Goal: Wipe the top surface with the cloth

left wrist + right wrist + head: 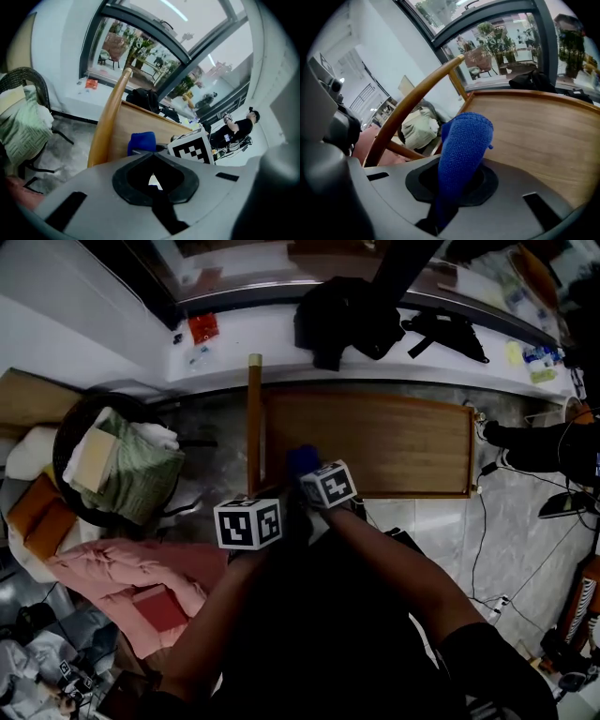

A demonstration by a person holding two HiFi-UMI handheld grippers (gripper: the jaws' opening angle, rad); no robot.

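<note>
**Head view with both gripper views, read left to right.** At far left, a dark wicker chair [70, 427] is loaded with a green cushion [141, 470]. A pink quilt [122, 573] is spread on the floor nearer the camera. The left gripper [154, 185] is held off the near-left corner of the wooden top surface [384, 442]. Its jaws are pressed together, and nothing is caught between them. A wooden rail [254, 418] is seen along the surface's left edge. Just right of the rail, the blue cloth [464, 145] is pinched by the right gripper [451, 190]. The cloth's free end stands up beyond the jaws, over the near-left part of the surface; whether it touches the wood cannot be told. The two grippers are held close together, side by side. A black bag [342, 310] is laid on the white ledge [253, 343] beyond the surface.
</note>
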